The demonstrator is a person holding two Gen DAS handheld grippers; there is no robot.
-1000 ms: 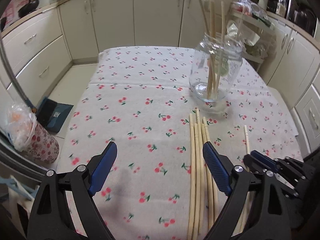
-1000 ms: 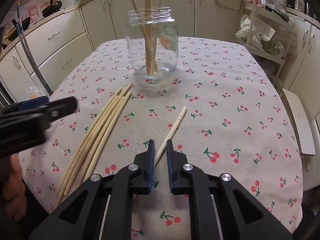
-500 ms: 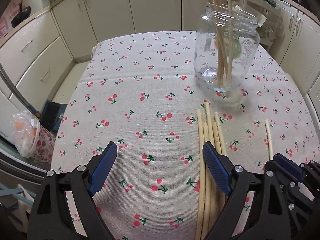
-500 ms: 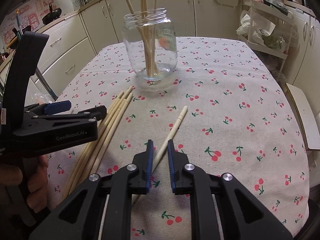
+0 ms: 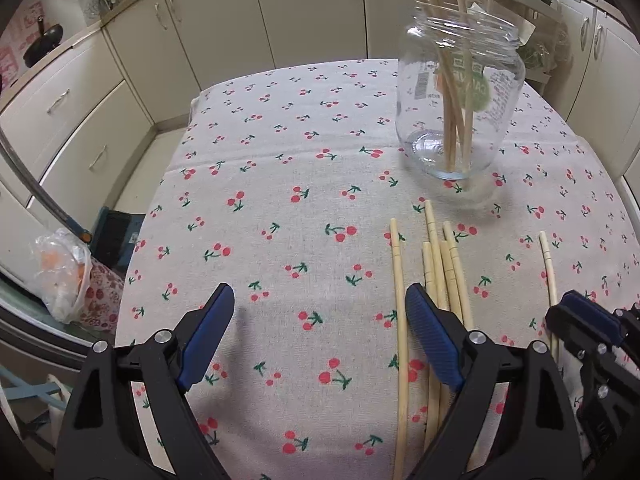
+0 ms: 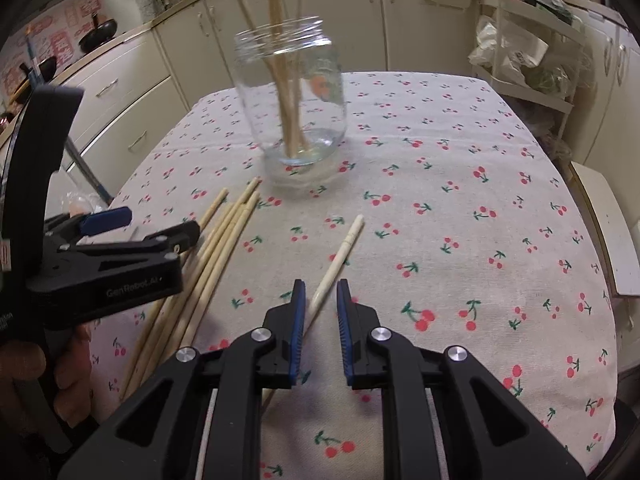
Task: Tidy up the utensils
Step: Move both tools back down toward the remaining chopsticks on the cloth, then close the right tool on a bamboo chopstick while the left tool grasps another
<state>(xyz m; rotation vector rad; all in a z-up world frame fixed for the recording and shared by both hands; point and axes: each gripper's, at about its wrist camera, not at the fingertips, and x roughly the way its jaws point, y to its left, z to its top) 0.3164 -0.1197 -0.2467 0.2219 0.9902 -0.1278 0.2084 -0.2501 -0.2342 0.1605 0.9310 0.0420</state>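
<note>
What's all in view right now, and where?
glass jar: one, clear, upright at the table's far side
chopsticks in jar: a few, pale wood, standing
loose chopsticks: about five, pale wood, lying together on the cloth
single chopstick: one, pale, lying apart, near end between the right jaws
tablecloth: one, white with red cherries
cabinets: cream, behind
plastic bag: one, clear, floor left
left gripper: black and blue, open
right gripper: narrowly open
hand: holding left gripper

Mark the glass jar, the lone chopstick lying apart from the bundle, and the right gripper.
glass jar [image 6: 296, 92], right wrist view, on its clear side wall.
lone chopstick [image 6: 340, 254], right wrist view, on its shaft near the far end.
right gripper [image 6: 320, 300], right wrist view, midway between fingertips.
</note>
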